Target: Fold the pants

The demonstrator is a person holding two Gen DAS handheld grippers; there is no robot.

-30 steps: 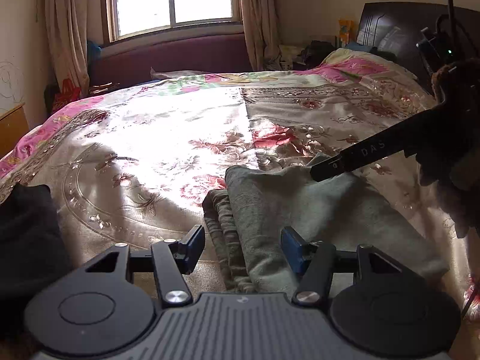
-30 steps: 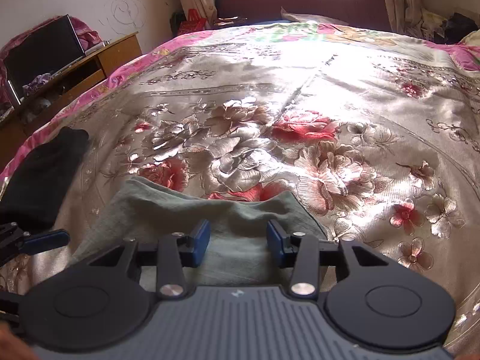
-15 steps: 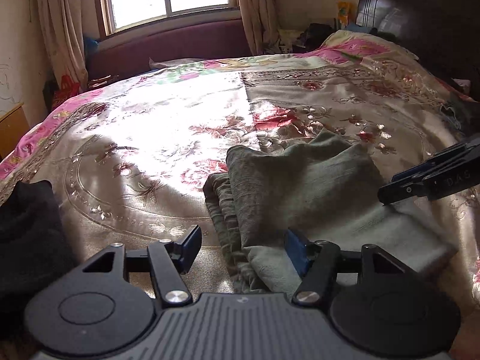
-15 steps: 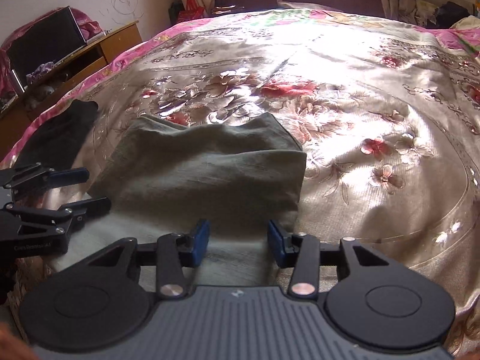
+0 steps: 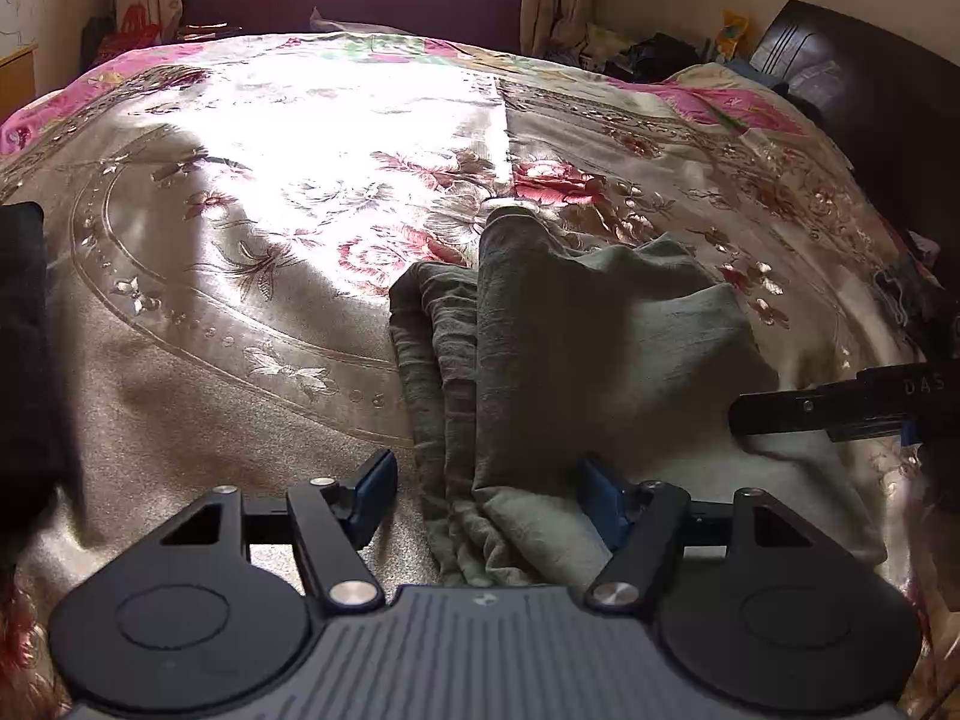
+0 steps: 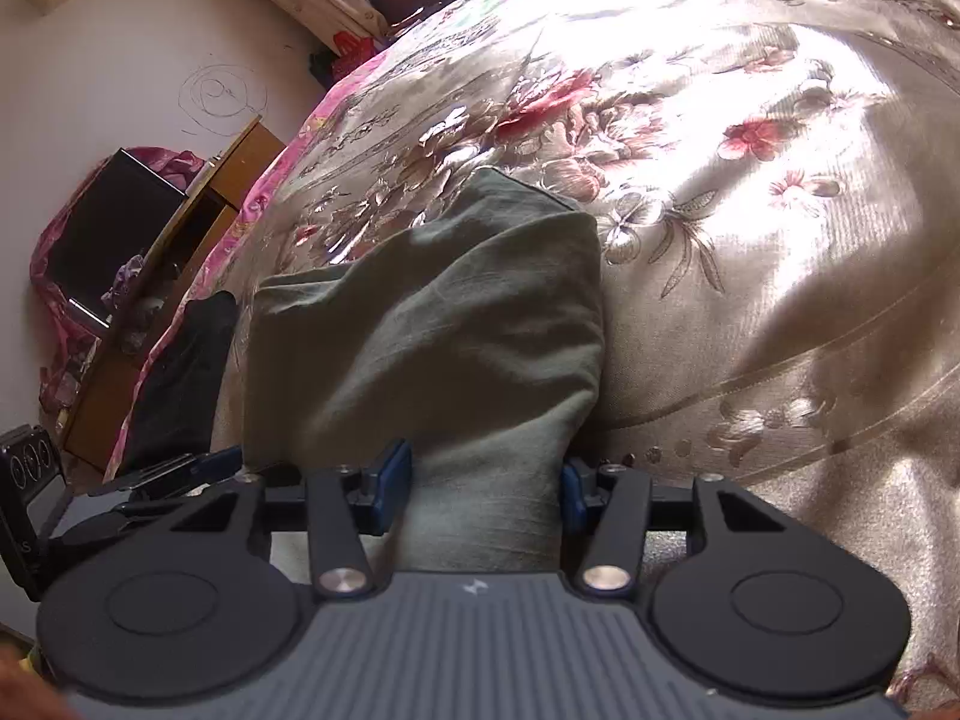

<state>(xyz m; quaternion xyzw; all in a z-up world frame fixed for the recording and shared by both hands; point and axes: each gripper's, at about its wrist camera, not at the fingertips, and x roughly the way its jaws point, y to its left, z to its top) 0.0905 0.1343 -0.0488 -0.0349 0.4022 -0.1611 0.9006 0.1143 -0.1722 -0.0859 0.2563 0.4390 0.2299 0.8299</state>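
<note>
Both the left gripper (image 5: pixel 486 495) and the right gripper (image 6: pixel 480 489) have dropped low over the pants (image 5: pixel 576 360) folded on the bed (image 5: pixel 240 300), jaws opening and pinching nothing, so this fold looks done.

The left tongs (image 5: pixel 486 492) angle downward, jaws opening, the blue pads (image 5: pixel 375 495) set wide apart and pressing on nothing. The right tongs (image 6: pixel 486 489) also tilt down, rolled to one side, their jaws opening too, the pads (image 6: pixel 393 483) clear on either side. In the left wrist view the right tongs (image 5: pixel 780 414) reach in from the right edge; in the right wrist view the left tongs (image 6: pixel 180 468) show at lower left.
</note>
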